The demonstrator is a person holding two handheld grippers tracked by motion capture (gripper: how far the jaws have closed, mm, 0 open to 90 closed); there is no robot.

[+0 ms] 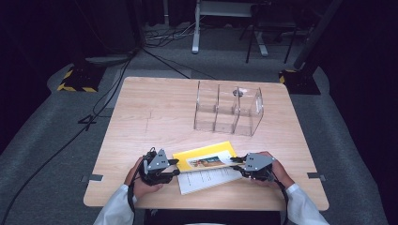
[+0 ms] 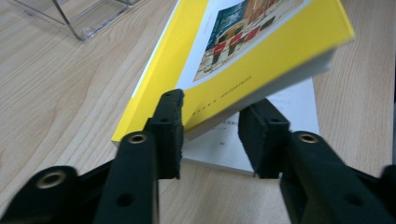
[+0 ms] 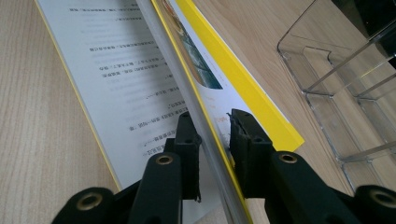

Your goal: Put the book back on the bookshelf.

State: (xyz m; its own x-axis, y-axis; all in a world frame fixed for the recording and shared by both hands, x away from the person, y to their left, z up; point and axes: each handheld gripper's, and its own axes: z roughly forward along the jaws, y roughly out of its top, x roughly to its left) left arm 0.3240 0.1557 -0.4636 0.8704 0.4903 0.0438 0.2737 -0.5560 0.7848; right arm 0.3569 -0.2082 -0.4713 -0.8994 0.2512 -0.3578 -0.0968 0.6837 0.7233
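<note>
Low in the frame, the right gripper (image 1: 238, 161) clamps the yellow book's (image 1: 205, 155) lifted cover; the left gripper (image 1: 175, 167) stands half-open around its corner. The clear rack (image 1: 229, 110) above awaits.

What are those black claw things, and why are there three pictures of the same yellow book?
A person sits at a wooden table with a hand-held gripper in each hand. One camera looks down from above; the other two ride on the grippers and look along their black jaws. The left gripper has one corner of the yellow book between its jaws, with a gap on one side. The right gripper pinches the book's raised edge. Under the book lies a white printed sheet. Farther back stands a clear plastic organizer.
</note>
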